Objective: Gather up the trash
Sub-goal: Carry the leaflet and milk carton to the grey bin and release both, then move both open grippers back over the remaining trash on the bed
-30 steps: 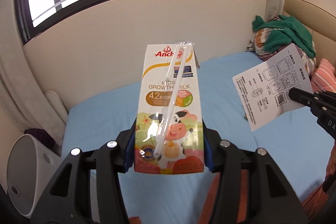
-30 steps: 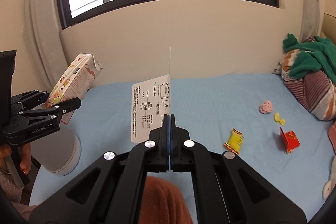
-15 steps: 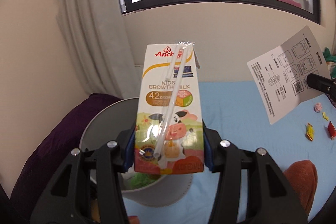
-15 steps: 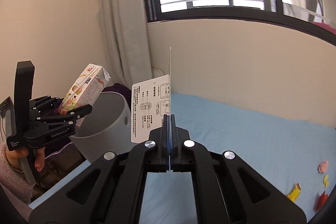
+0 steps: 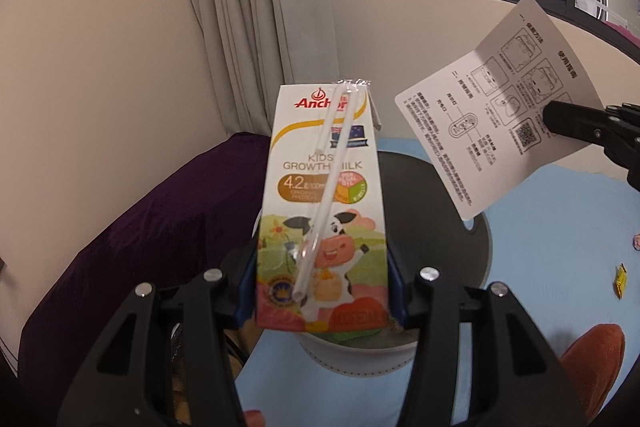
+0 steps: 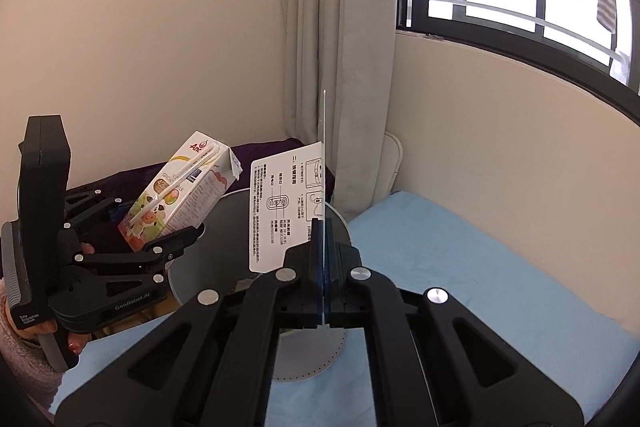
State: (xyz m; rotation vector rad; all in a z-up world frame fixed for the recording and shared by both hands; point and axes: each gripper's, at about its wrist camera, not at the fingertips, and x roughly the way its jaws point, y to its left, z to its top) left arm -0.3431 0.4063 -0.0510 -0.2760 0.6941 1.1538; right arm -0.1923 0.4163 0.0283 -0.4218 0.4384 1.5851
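My left gripper (image 5: 322,283) is shut on a milk carton (image 5: 322,195) with a wrapped straw on its face, held over the white trash bin (image 5: 436,227). My right gripper (image 6: 322,251) is shut on a white instruction leaflet (image 6: 286,211), held edge-on above the same bin (image 6: 224,251). In the left wrist view the leaflet (image 5: 504,115) hangs at the right, above the bin's far rim. In the right wrist view the left gripper (image 6: 160,239) and carton (image 6: 180,187) are at the left, over the bin's left side.
The bin stands at the corner of a light blue bed (image 6: 460,267), beside a purple cushion (image 5: 132,235) and a beige curtain (image 6: 344,47). Small wrappers (image 5: 620,279) lie on the sheet at the right. An orange cloth (image 5: 592,355) is at the lower right.
Both grippers have swung left from the open bed toward the room corner, carrying the carton and leaflet over the bin. Both grips are unchanged.
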